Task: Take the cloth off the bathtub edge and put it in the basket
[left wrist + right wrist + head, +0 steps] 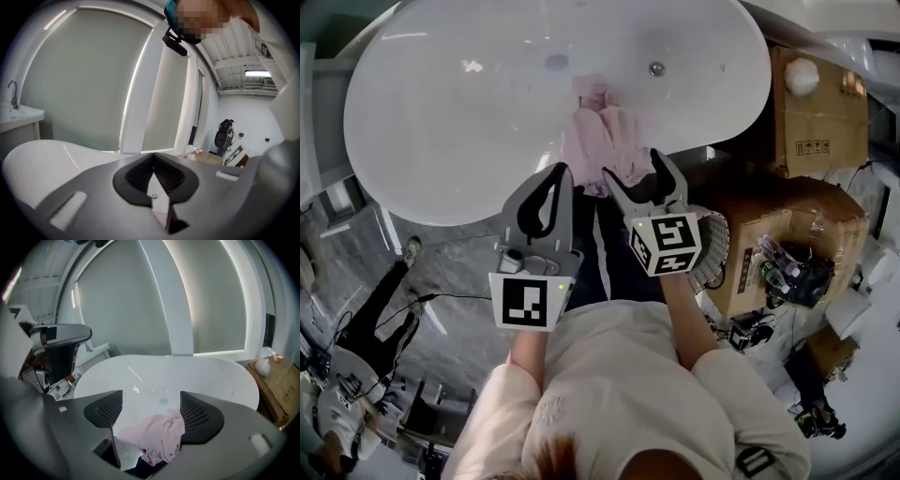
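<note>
A white oval bathtub [459, 122] is seen from above in the head view. A pale pink cloth [605, 141] is draped over its near edge, about at the middle of this edge. One part of the cloth lies inside the tub, and the other part hangs down on the outer side, toward the person.

The right claw [635, 173] is held wide open at the near edge, with the hanging part of the cloth between its two fingers. In the right gripper view the cloth [157, 437] is shown crumpled between and beyond the two dark pads. The pads are not pressed on it, but whether the right pad touches the fabric cannot be told.

The left claw [561, 173] is held beside the right one, just at the left border of the cloth. In the left gripper view the left claw [153, 164] is closed: its pads are met in one line and nothing is held between them.

A white basket [715, 258] is placed on the floor at the right of the person. It is partly covered by the right claw and stands just beside a cardboard box [787, 234].
</note>
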`<action>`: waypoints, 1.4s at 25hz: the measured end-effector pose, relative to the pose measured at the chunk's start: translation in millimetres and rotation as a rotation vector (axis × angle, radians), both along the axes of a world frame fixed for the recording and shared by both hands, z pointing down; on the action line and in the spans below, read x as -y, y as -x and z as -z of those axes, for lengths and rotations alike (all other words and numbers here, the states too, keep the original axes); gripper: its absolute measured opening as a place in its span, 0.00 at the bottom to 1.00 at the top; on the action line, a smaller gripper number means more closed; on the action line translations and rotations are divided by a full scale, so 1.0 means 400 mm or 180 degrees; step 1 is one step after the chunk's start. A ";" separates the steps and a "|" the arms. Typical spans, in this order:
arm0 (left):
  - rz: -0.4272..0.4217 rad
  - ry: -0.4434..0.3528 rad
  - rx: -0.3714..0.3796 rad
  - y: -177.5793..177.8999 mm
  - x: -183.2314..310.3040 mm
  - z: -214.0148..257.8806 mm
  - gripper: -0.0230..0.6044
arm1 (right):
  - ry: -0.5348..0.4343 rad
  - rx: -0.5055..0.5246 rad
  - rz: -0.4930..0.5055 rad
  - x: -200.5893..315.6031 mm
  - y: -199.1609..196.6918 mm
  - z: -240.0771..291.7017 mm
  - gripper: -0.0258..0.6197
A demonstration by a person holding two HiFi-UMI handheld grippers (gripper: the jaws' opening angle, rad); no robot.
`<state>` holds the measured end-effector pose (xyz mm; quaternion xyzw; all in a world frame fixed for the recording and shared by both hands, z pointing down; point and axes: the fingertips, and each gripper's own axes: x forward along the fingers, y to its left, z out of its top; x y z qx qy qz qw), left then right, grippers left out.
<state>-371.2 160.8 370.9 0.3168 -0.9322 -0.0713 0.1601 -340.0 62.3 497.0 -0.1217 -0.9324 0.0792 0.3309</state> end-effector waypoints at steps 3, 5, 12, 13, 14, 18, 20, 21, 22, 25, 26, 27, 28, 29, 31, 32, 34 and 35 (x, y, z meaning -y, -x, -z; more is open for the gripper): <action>0.0021 0.0017 -0.0096 0.002 0.004 -0.061 0.11 | 0.0015 -0.0102 -0.0041 -0.006 -0.001 -0.073 0.62; 0.0038 0.0014 -0.0139 0.007 0.004 -0.097 0.11 | 0.0062 -0.0145 -0.0029 -0.012 0.000 -0.120 0.62; 0.0040 0.0028 -0.0317 0.016 0.006 -0.208 0.11 | 0.0033 -0.0384 0.0019 -0.016 -0.013 -0.288 0.61; 0.0036 0.0033 -0.0327 0.017 0.012 -0.220 0.11 | -0.0027 -0.0437 -0.0010 -0.008 -0.017 -0.310 0.61; 0.0033 0.0037 -0.0337 0.018 0.018 -0.230 0.11 | -0.0065 -0.0483 -0.0037 -0.002 -0.020 -0.330 0.61; 0.0029 0.0021 -0.0365 0.010 0.040 -0.270 0.11 | -0.0082 -0.0590 -0.0169 0.016 -0.032 -0.399 0.61; 0.0012 0.0050 -0.0391 0.005 0.046 -0.294 0.11 | -0.0067 -0.0645 -0.0221 0.020 -0.035 -0.429 0.61; 0.0006 0.0065 -0.0418 0.002 0.048 -0.307 0.11 | -0.0053 -0.0682 -0.0250 0.024 -0.037 -0.444 0.61; 0.0005 0.0072 -0.0453 -0.001 0.051 -0.321 0.11 | -0.0045 -0.0722 -0.0284 0.029 -0.039 -0.458 0.61; 0.0016 0.0052 -0.0544 -0.003 0.056 -0.359 0.11 | -0.0081 -0.0835 -0.0347 0.042 -0.044 -0.497 0.61; 0.0008 0.0048 -0.0576 -0.005 0.056 -0.371 0.11 | -0.0092 -0.0865 -0.0360 0.041 -0.047 -0.508 0.61; -0.0005 0.0045 -0.0609 -0.009 0.057 -0.381 0.11 | -0.0096 -0.0892 -0.0378 0.040 -0.052 -0.517 0.61; -0.0019 0.0041 -0.0634 -0.013 0.058 -0.389 0.11 | -0.0095 -0.0916 -0.0399 0.038 -0.058 -0.525 0.61; -0.0033 0.0035 -0.0655 -0.015 0.060 -0.396 0.11 | -0.0092 -0.0935 -0.0419 0.037 -0.063 -0.532 0.61; -0.0056 0.0025 -0.0697 -0.015 0.064 -0.407 0.11 | -0.0107 -0.0949 -0.0435 0.035 -0.065 -0.545 0.61; -0.0060 0.0018 -0.0712 -0.014 0.064 -0.411 0.11 | -0.0137 -0.0941 -0.0419 0.034 -0.064 -0.549 0.61; -0.0052 0.0007 -0.0715 -0.012 0.061 -0.414 0.11 | -0.0208 -0.0882 -0.0351 0.031 -0.061 -0.553 0.61; -0.0047 0.0003 -0.0712 -0.011 0.060 -0.414 0.11 | -0.0232 -0.0830 -0.0316 0.028 -0.059 -0.553 0.61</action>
